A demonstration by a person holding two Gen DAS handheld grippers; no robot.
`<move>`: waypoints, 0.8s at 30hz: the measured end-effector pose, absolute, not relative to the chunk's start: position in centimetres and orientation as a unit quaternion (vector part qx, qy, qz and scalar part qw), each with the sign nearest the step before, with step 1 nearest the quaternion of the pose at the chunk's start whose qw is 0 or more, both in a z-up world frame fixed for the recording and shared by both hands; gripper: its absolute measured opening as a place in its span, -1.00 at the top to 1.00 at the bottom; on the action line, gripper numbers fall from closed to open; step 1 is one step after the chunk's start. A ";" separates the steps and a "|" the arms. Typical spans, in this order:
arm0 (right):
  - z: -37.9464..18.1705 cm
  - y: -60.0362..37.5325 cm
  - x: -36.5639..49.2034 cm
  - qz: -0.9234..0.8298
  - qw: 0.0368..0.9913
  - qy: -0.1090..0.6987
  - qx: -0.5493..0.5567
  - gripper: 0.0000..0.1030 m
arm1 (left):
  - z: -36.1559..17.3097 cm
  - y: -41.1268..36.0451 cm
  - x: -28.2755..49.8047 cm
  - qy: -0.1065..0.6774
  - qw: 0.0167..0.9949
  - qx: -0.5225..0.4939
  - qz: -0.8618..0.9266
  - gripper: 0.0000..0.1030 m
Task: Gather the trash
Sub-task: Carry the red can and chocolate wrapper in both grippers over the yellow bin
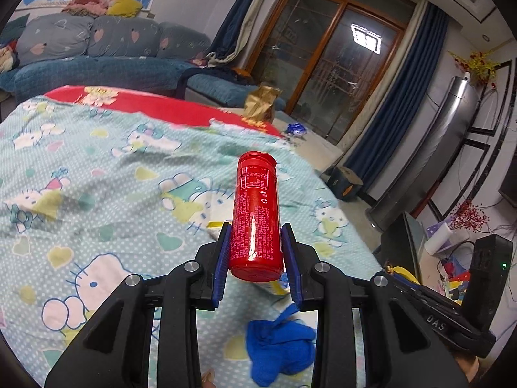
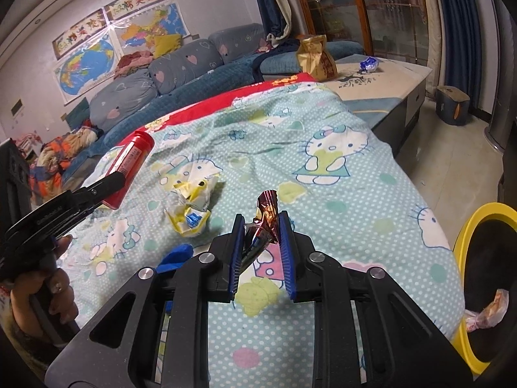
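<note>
My left gripper (image 1: 256, 236) is shut on a red cylindrical can (image 1: 255, 213) and holds it above the Hello Kitty cloth (image 1: 97, 168). The can also shows in the right wrist view (image 2: 131, 169), held by the left gripper (image 2: 113, 184). My right gripper (image 2: 261, 224) is shut on a crinkled red-brown foil wrapper (image 2: 266, 213) above the cloth. A crumpled yellow-white wrapper (image 2: 190, 208) lies on the cloth between the grippers. A yellow-rimmed black bin (image 2: 465, 226) stands at the right edge with a wrapper (image 2: 489, 317) inside.
A blue cloth scrap (image 1: 278, 346) lies on the covered table below the left gripper. A gold bag (image 2: 315, 56) and a blue wrapper (image 2: 370, 64) sit on the low table beyond. A sofa (image 2: 181, 74) runs along the wall.
</note>
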State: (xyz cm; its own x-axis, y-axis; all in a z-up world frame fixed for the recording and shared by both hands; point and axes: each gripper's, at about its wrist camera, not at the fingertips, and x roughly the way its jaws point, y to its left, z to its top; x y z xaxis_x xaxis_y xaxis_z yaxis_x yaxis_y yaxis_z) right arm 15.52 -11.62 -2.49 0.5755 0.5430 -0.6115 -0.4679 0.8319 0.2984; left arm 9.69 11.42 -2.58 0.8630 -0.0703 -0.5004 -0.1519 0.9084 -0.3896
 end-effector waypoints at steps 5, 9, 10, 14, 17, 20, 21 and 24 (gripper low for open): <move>-1.7 -12.1 15.2 0.288 0.889 0.352 0.052 0.69 | -1.6 10.1 9.4 0.252 0.945 -0.207 0.002 0.43; -1.2 -12.6 14.9 0.288 0.892 0.346 0.052 0.69 | -1.2 9.1 9.4 0.251 0.946 -0.203 -0.012 0.43; -1.1 -12.8 14.9 0.287 0.892 0.344 0.053 0.69 | -1.1 8.9 9.5 0.251 0.947 -0.202 -0.015 0.43; -0.7 -13.7 14.7 0.284 0.895 0.339 0.053 0.69 | -0.7 7.7 9.4 0.250 0.948 -0.196 -0.030 0.43; -0.5 -14.3 14.7 0.281 0.897 0.336 0.055 0.69 | -0.6 6.9 9.5 0.250 0.948 -0.191 -0.041 0.43; -0.3 -15.0 14.6 0.277 0.900 0.332 0.059 0.69 | -0.5 6.0 9.4 0.251 0.949 -0.185 -0.051 0.43; -0.2 -15.2 14.6 0.276 0.900 0.331 0.060 0.69 | -0.5 5.6 9.4 0.251 0.949 -0.182 -0.054 0.43; -0.1 -15.9 14.5 0.272 0.902 0.329 0.062 0.69 | -0.4 5.0 9.4 0.251 0.950 -0.176 -0.062 0.43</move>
State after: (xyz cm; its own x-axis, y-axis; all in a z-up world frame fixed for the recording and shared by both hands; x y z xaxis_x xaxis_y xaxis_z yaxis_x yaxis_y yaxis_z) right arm 14.50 -15.90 -0.11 0.6364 0.5310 -0.5595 -0.4494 0.8448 0.2905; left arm 9.43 4.95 -0.41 0.8662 -0.2067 -0.4550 0.0298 0.9302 -0.3659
